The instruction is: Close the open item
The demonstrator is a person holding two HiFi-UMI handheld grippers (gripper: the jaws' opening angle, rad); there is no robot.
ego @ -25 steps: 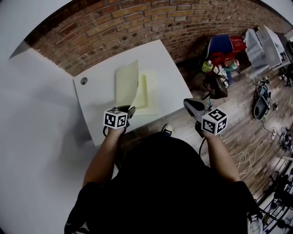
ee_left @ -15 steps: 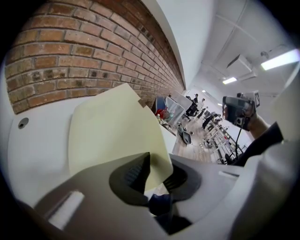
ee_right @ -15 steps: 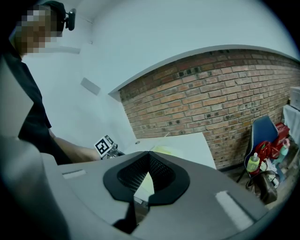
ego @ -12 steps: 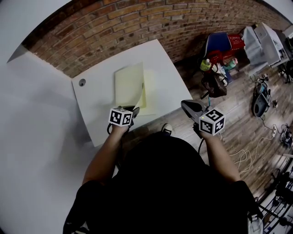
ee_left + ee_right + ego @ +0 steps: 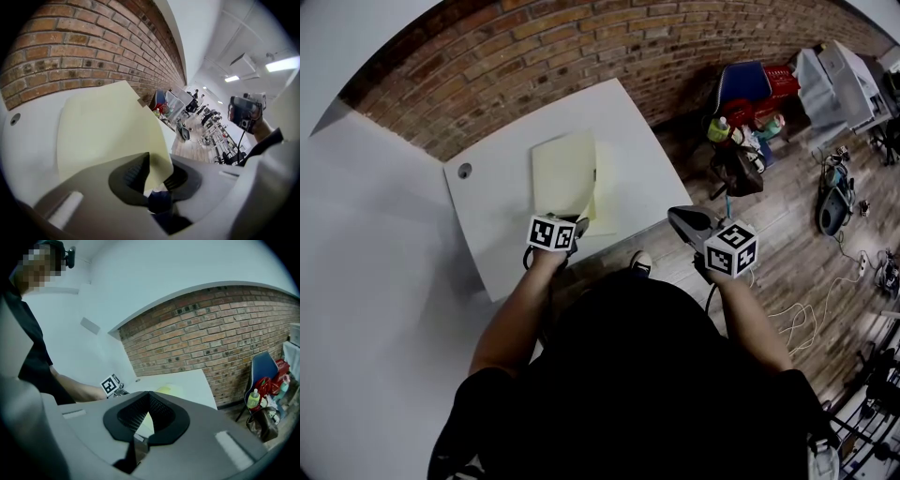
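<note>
Folder (image 5: 564,173) in pale yellow lies on a white table (image 5: 492,211) just beyond the fingertips of the left gripper (image 5: 577,223). The near corner of its cover is pinched between those fingers, and the sheet arches up and away from them. The right gripper (image 5: 680,217) hangs beside the table's edge, apart from the folder, its fingers closed on nothing.
</note>
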